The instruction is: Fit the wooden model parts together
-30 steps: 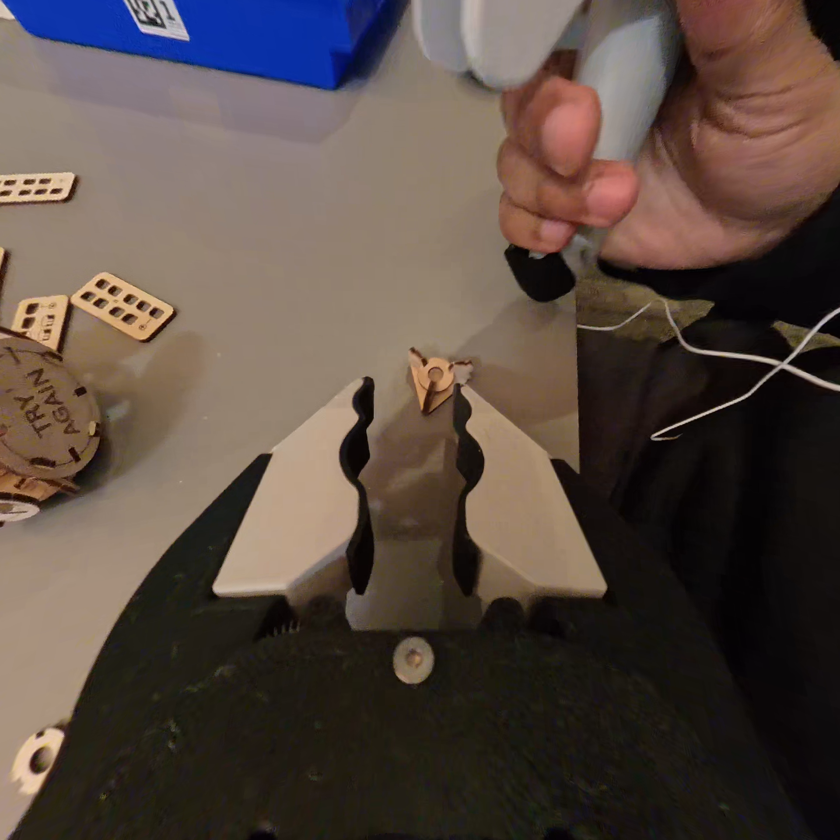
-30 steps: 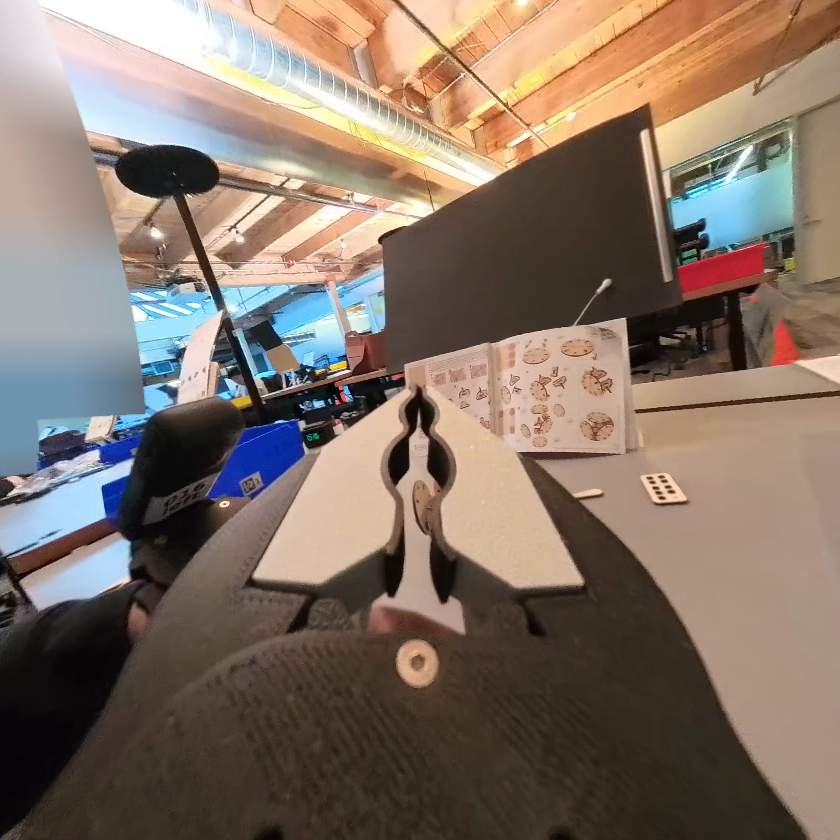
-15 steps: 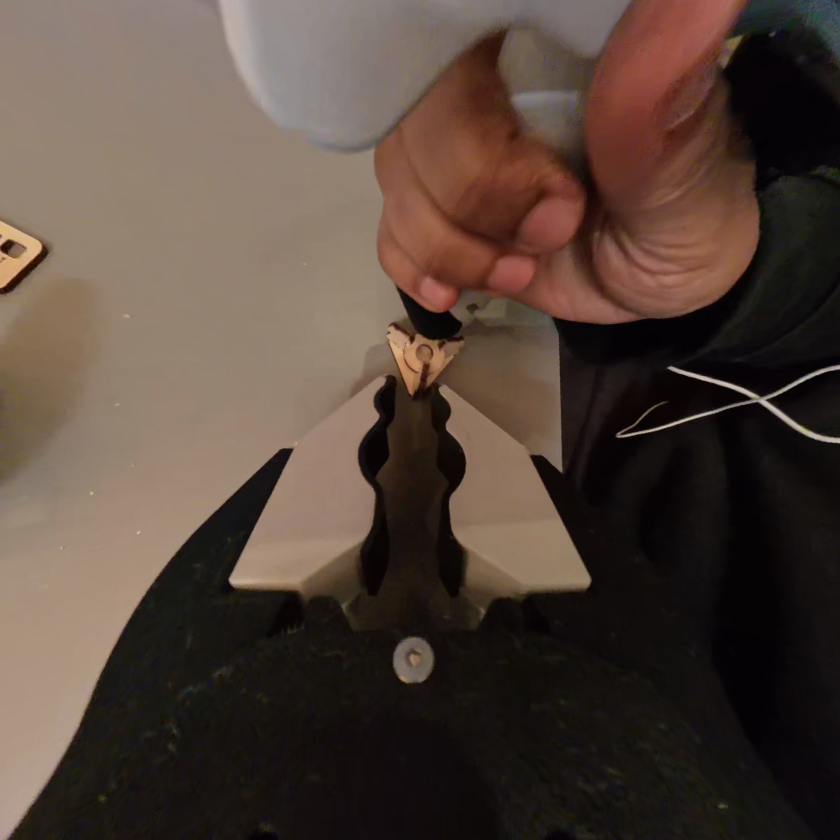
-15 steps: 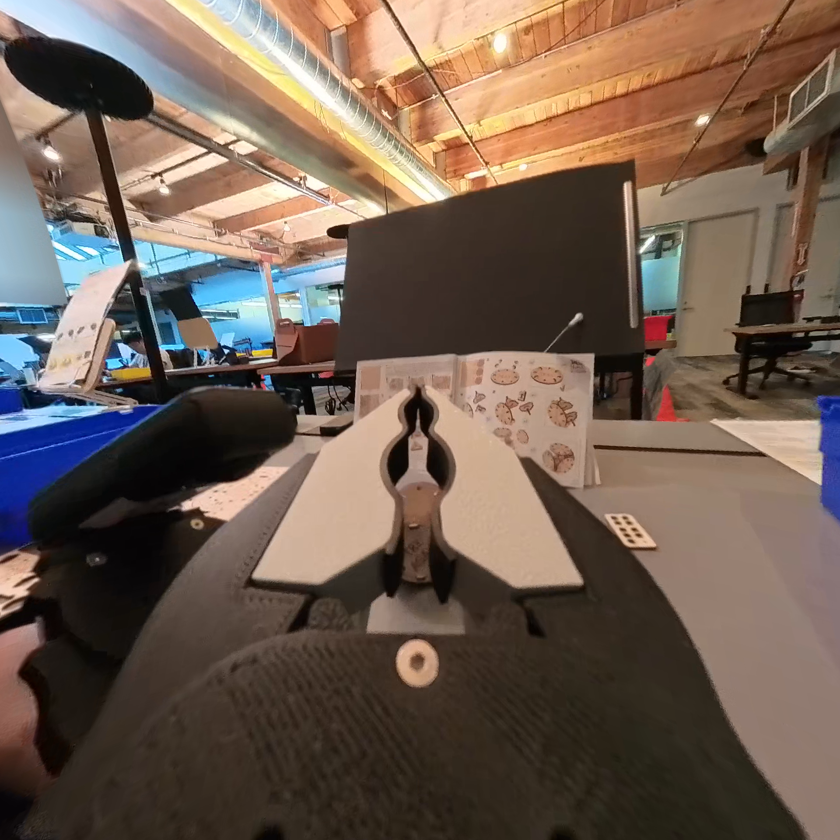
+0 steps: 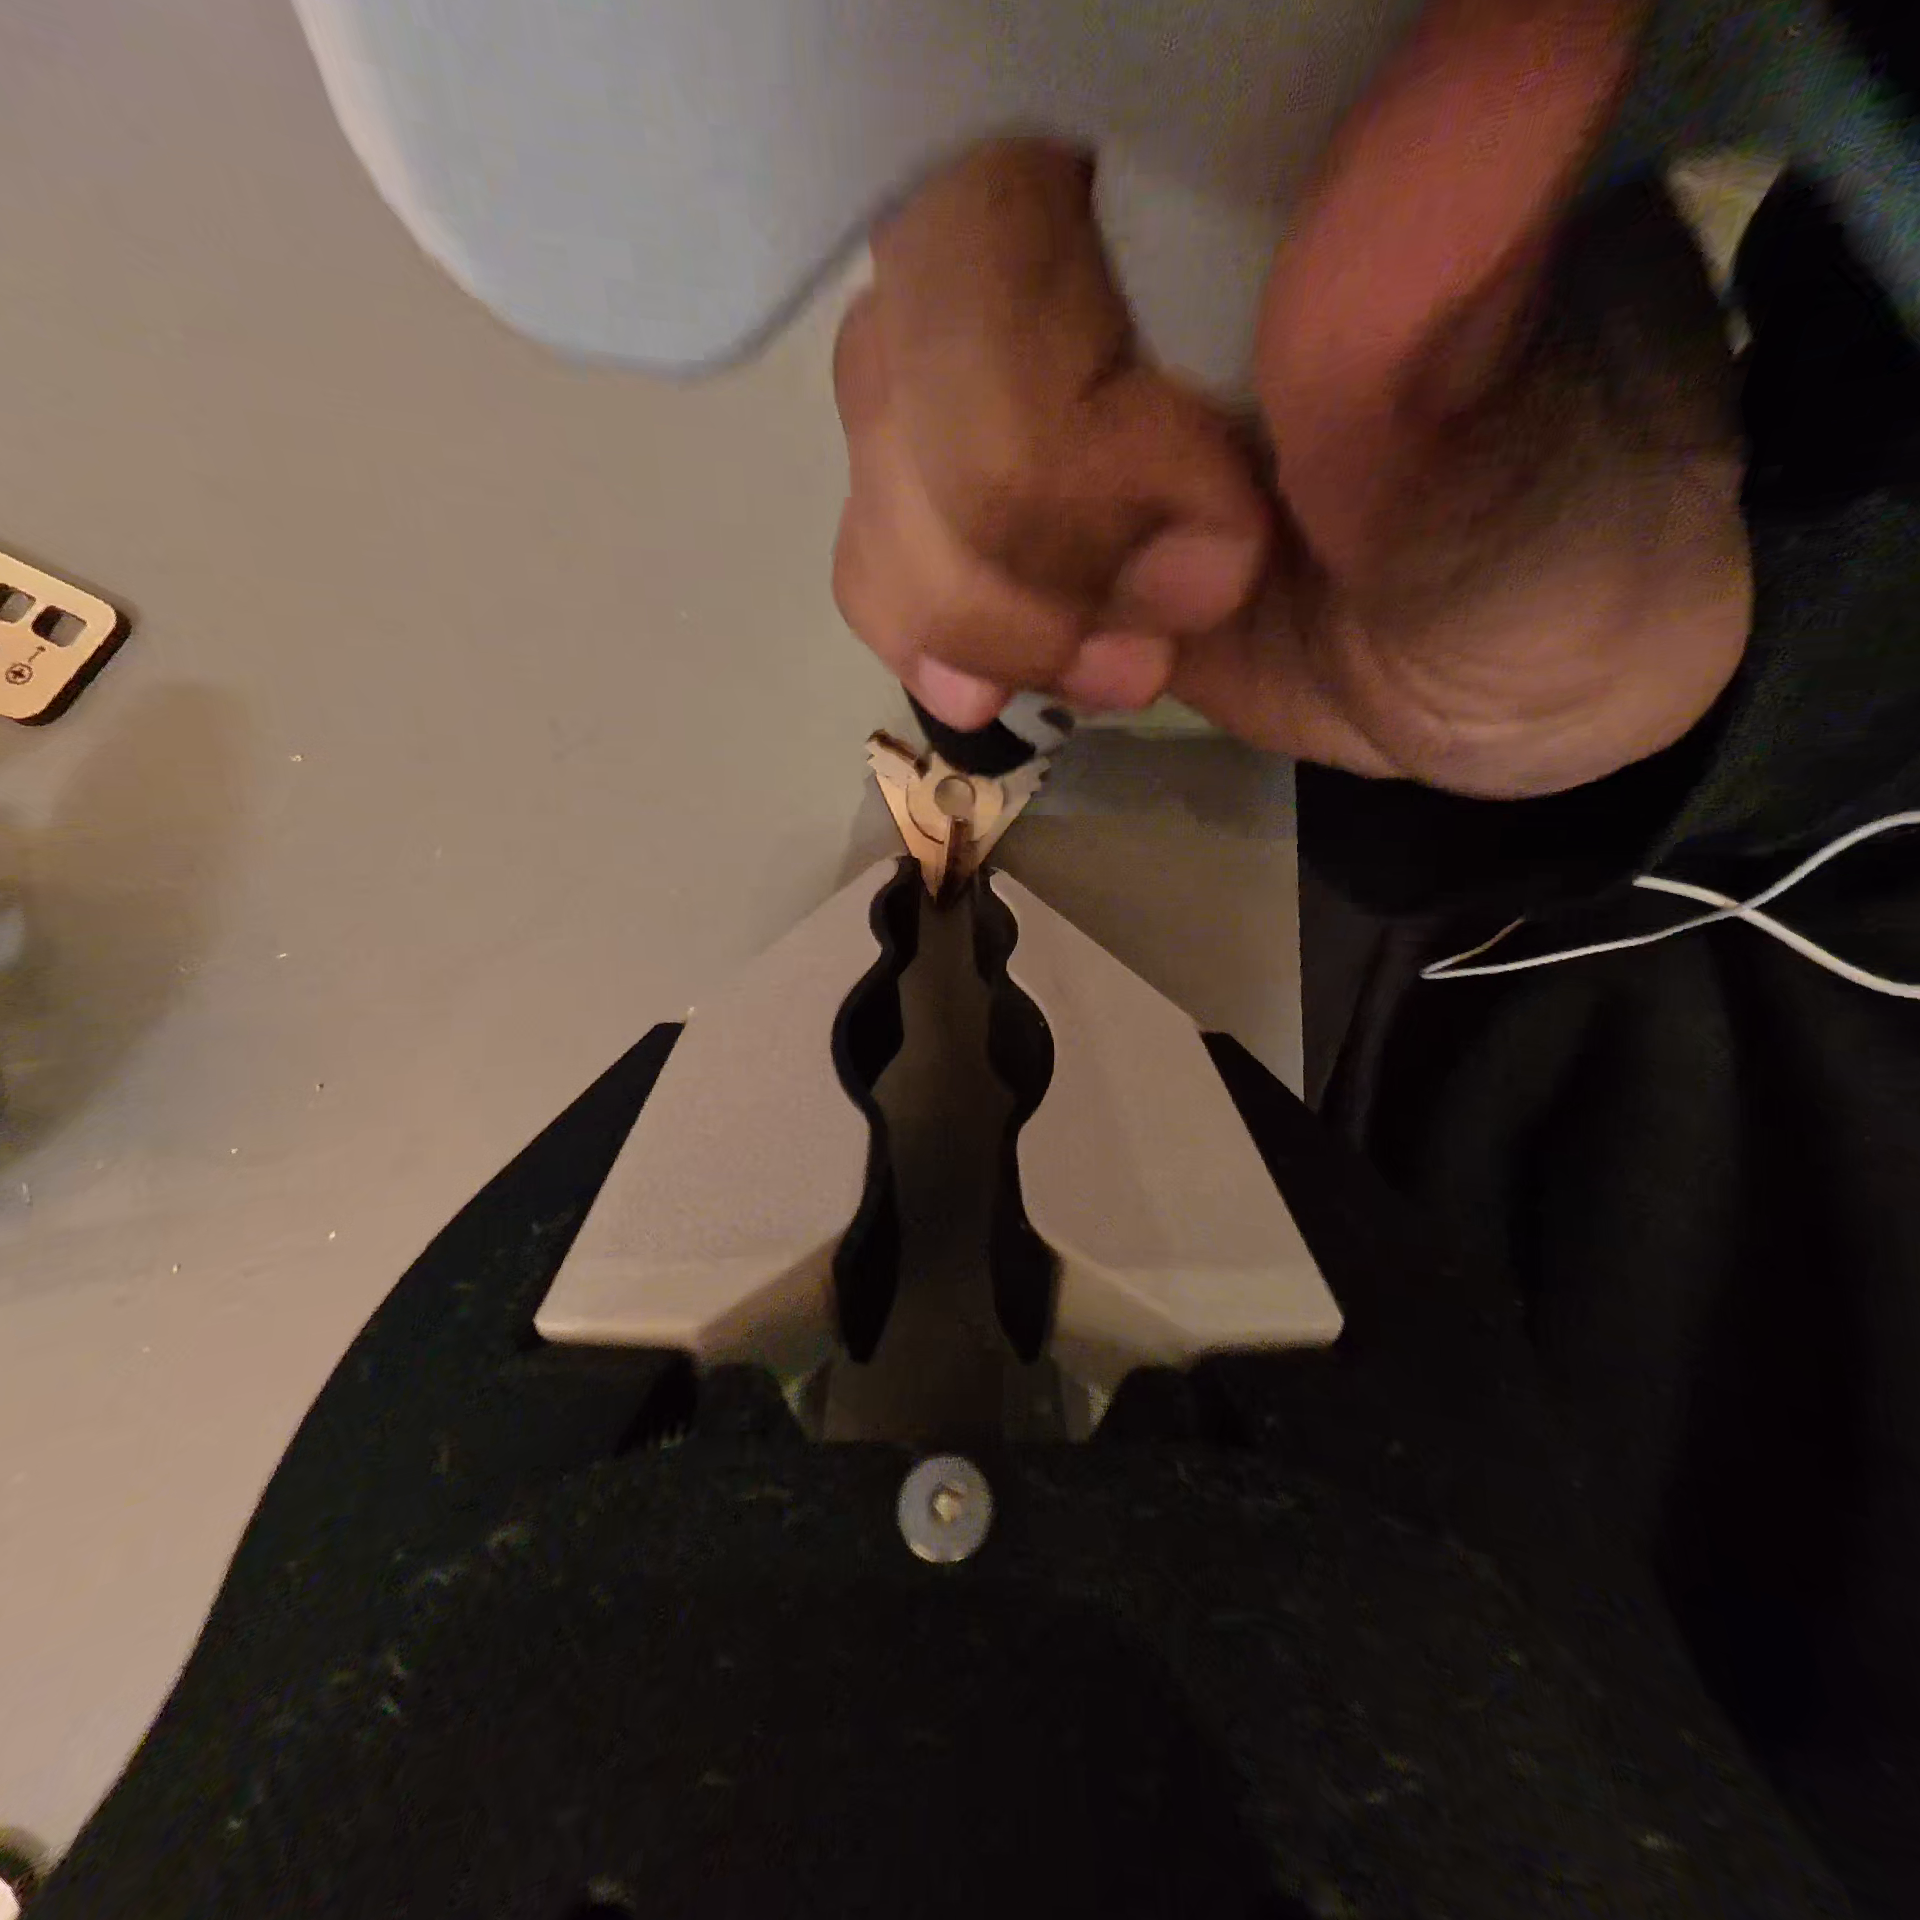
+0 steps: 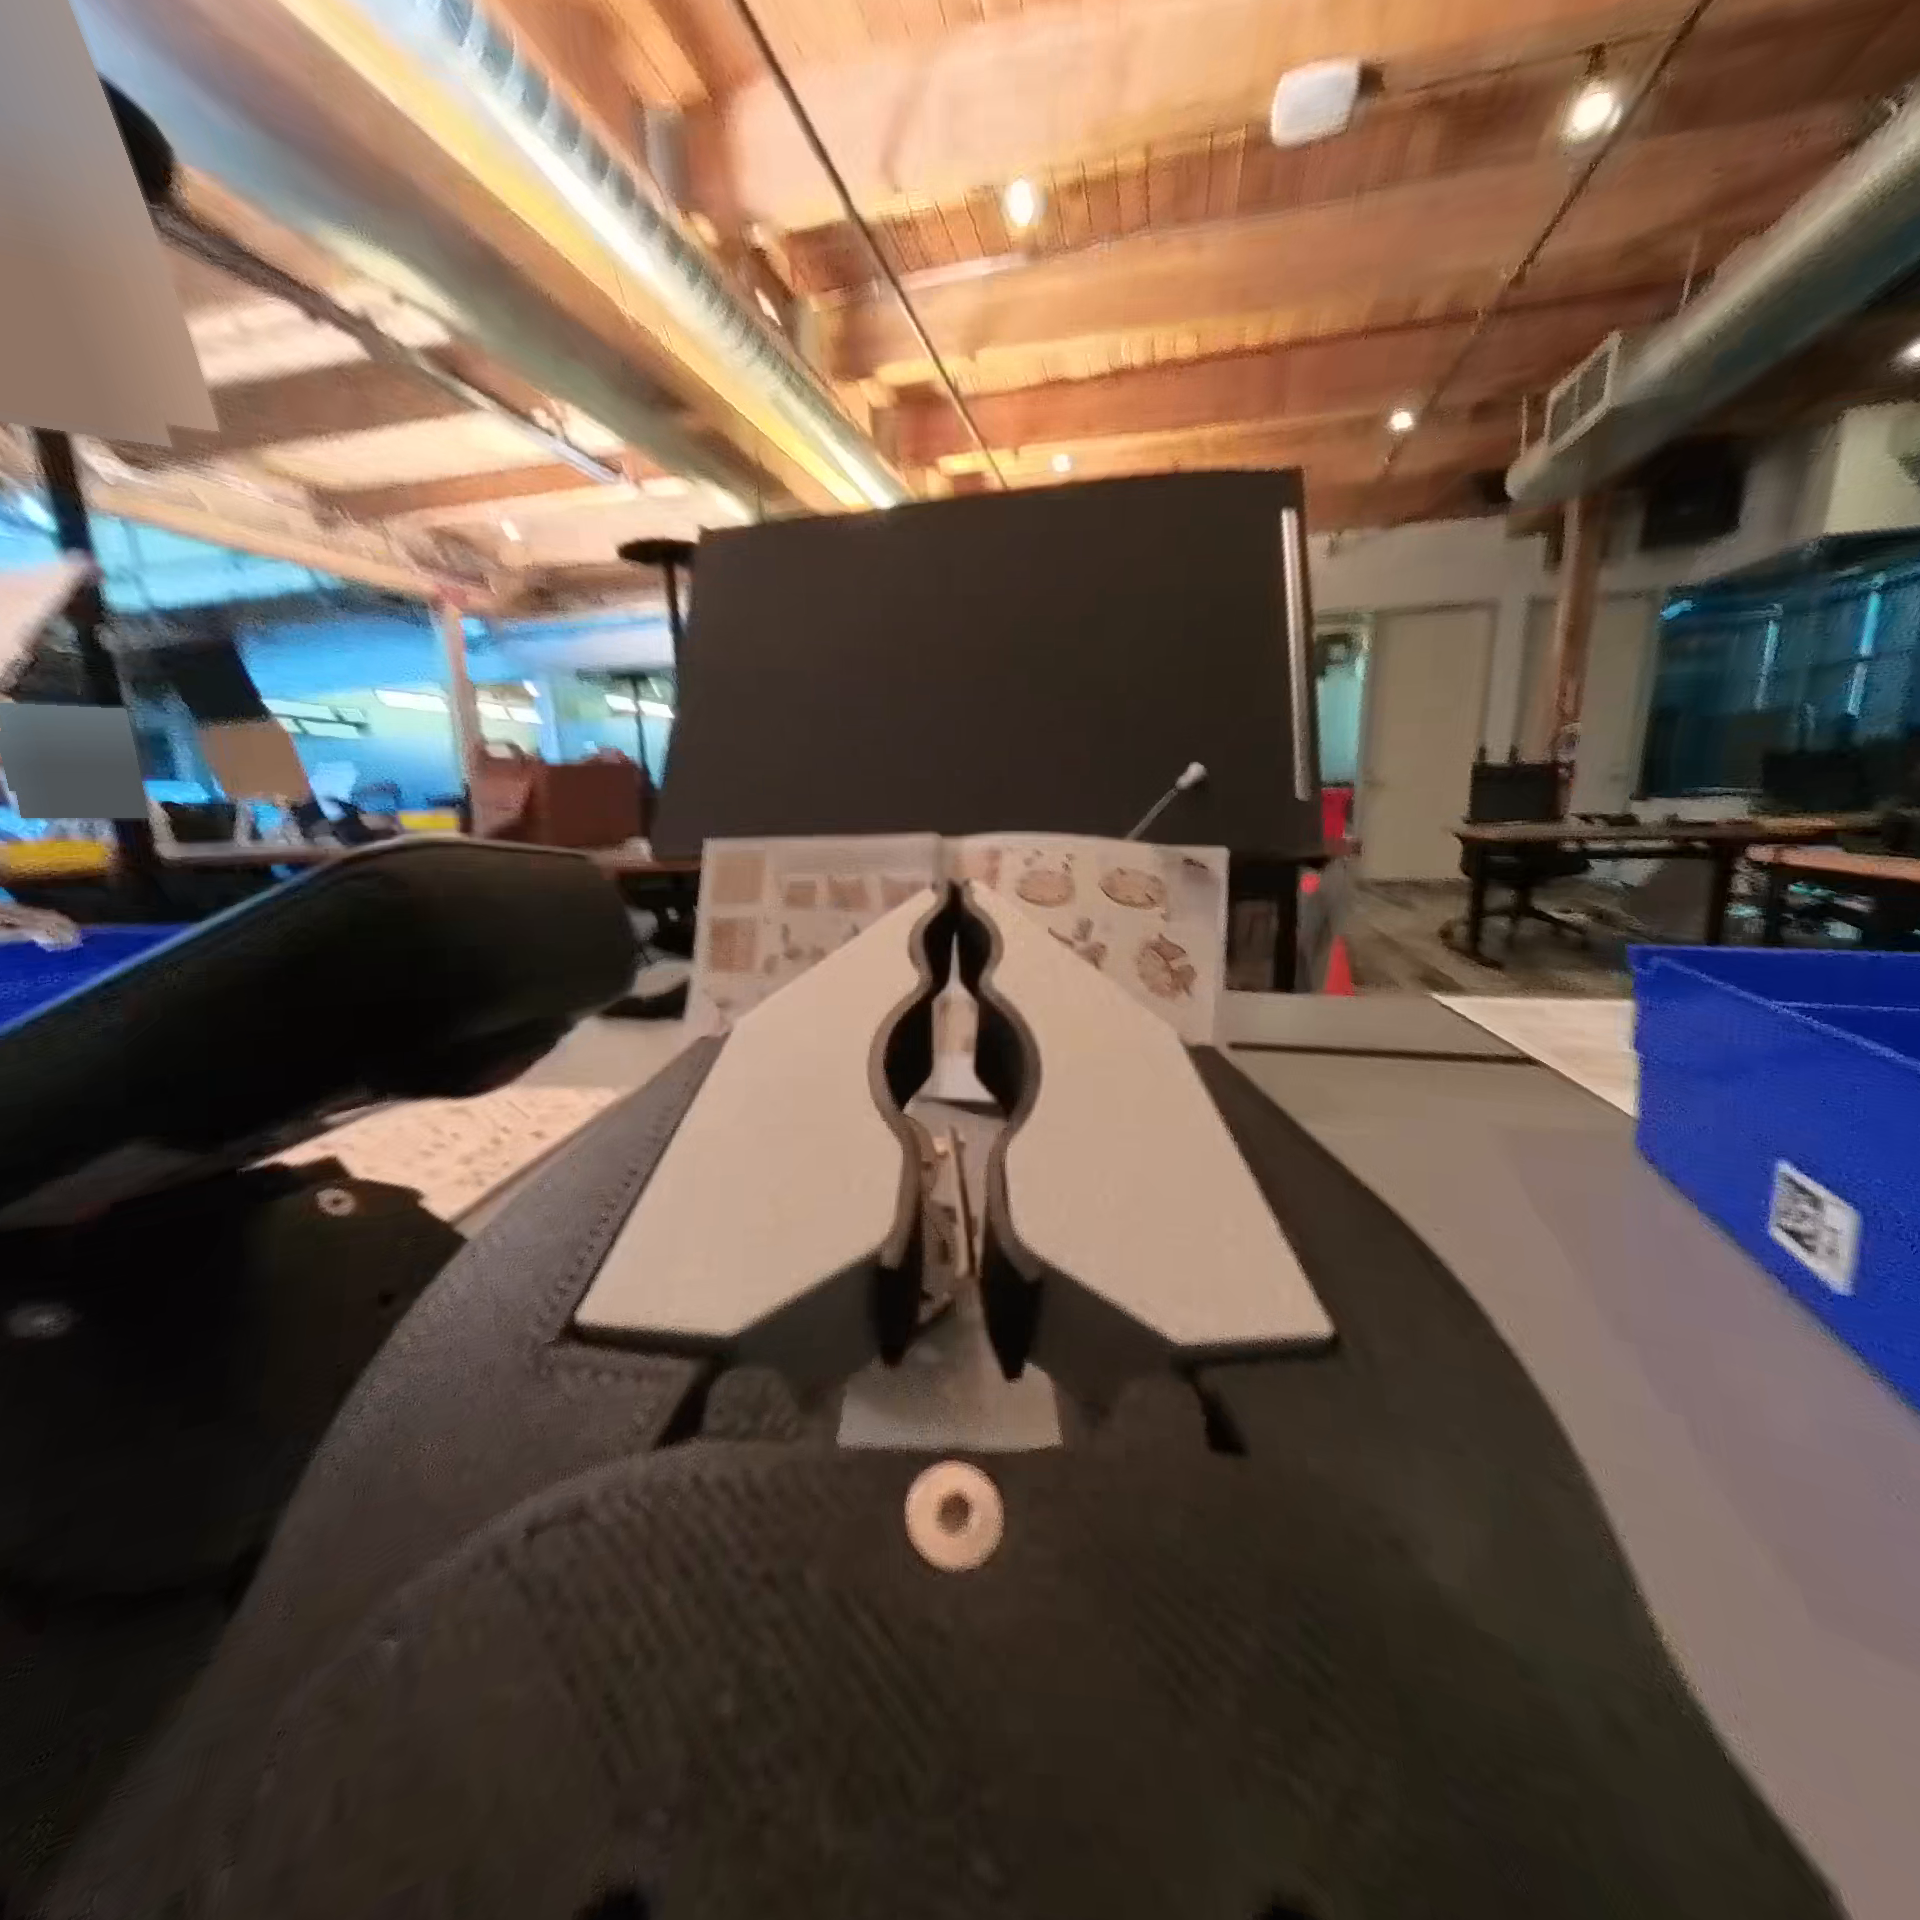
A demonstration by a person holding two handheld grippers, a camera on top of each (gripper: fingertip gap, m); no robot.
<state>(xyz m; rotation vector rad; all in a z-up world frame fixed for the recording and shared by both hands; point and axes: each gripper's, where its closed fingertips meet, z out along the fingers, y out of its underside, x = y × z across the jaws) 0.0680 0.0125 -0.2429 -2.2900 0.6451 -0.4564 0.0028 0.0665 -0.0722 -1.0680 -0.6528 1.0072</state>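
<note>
In the left wrist view my left gripper (image 5: pixel 943 883) is shut on the near corner of a small triangular wooden piece (image 5: pixel 940 805) with a round hole. The piece is at the right edge of the grey table (image 5: pixel 416 831). A hand (image 5: pixel 1143 540) holding the other gripper's pale handle hangs just beyond the piece. In the right wrist view my right gripper (image 6: pixel 951 899) is shut, tips together, on a thin wooden piece (image 6: pixel 940 1210) held edge-on deeper between its fingers. The left gripper's black body (image 6: pixel 260 1018) shows at the left.
A wooden plate with square holes (image 5: pixel 42 649) lies at the far left. A white cable (image 5: pixel 1662 914) crosses dark clothing past the table edge. An open instruction booklet (image 6: pixel 1091 935) stands before a black panel (image 6: pixel 987 675). A blue bin (image 6: pixel 1787 1122) stands at the right, with a perforated wooden sheet (image 6: pixel 468 1132) at the left.
My left gripper's fingers were wide apart around the triangular piece and have closed onto its near corner. The hand has moved closer over it. The right gripper stays shut, and its view has swung right.
</note>
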